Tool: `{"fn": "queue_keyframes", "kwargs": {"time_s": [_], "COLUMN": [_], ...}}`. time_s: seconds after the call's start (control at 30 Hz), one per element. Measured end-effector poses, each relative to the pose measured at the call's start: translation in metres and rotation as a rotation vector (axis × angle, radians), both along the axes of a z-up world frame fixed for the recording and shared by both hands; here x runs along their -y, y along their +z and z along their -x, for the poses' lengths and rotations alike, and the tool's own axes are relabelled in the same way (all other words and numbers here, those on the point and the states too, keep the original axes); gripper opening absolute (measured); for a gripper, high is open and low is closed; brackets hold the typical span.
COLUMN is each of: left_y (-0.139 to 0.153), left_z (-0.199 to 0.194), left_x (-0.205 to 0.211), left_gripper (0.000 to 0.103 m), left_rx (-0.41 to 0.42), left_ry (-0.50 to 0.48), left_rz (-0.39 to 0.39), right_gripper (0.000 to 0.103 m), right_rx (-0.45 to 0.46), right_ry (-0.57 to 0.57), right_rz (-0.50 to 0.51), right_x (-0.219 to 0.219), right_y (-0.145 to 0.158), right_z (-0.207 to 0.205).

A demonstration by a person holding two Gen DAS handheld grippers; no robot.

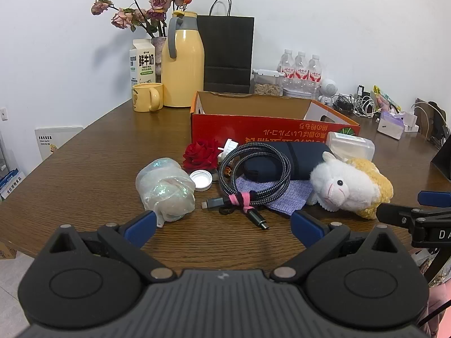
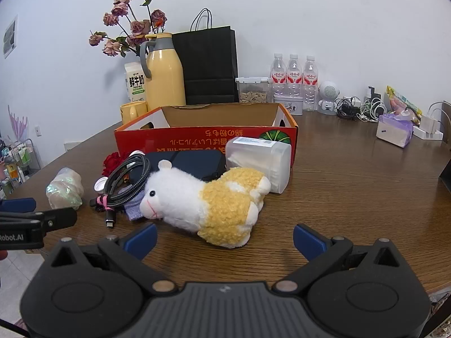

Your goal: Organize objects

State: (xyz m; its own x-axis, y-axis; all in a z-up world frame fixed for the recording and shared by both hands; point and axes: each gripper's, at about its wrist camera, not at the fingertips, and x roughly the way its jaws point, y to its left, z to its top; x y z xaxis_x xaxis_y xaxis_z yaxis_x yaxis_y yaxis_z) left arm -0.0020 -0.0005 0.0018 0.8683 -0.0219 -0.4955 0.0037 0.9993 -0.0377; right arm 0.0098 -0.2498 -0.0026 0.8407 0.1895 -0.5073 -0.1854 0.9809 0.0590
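An open red cardboard box (image 1: 253, 125) (image 2: 197, 140) stands mid-table. In front of it lie a plush sheep (image 1: 346, 184) (image 2: 208, 200), a coiled braided cable (image 1: 253, 174) (image 2: 124, 183), a dark pouch (image 1: 296, 157) (image 2: 194, 160), a purple cloth (image 1: 284, 197), a red rose (image 1: 201, 153), a white cap (image 1: 200, 179), a clear plastic box (image 2: 259, 160) (image 1: 352, 143) and a wrapped glittery bundle (image 1: 165, 188) (image 2: 65, 188). My left gripper (image 1: 222, 229) is open, just short of the cable. My right gripper (image 2: 225, 240) is open, just short of the sheep.
At the back stand a yellow flask (image 1: 182, 70), yellow mug (image 1: 147, 96), milk carton (image 1: 143, 63), dried roses (image 1: 146, 5), black paper bag (image 1: 227, 53), seed container (image 2: 252, 90) and water bottles (image 2: 293, 76). Chargers and a tissue pack (image 2: 394, 129) lie right.
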Motion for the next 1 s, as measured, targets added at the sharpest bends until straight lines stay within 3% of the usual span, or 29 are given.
{"fn": "queue_keyframes", "kwargs": {"time_s": [1.0], "left_y": [0.0], "left_z": [0.0009], "left_x": [-0.0004], "left_gripper": [0.103], "left_rx": [0.006], "left_ry": [-0.002], "left_rz": [0.001], "right_gripper": [0.103], "right_rx": [0.005], "right_ry": [-0.007], "right_rz": [-0.002], "right_x": [0.0002], "right_y": [0.0017], "right_z": [0.0012]}}
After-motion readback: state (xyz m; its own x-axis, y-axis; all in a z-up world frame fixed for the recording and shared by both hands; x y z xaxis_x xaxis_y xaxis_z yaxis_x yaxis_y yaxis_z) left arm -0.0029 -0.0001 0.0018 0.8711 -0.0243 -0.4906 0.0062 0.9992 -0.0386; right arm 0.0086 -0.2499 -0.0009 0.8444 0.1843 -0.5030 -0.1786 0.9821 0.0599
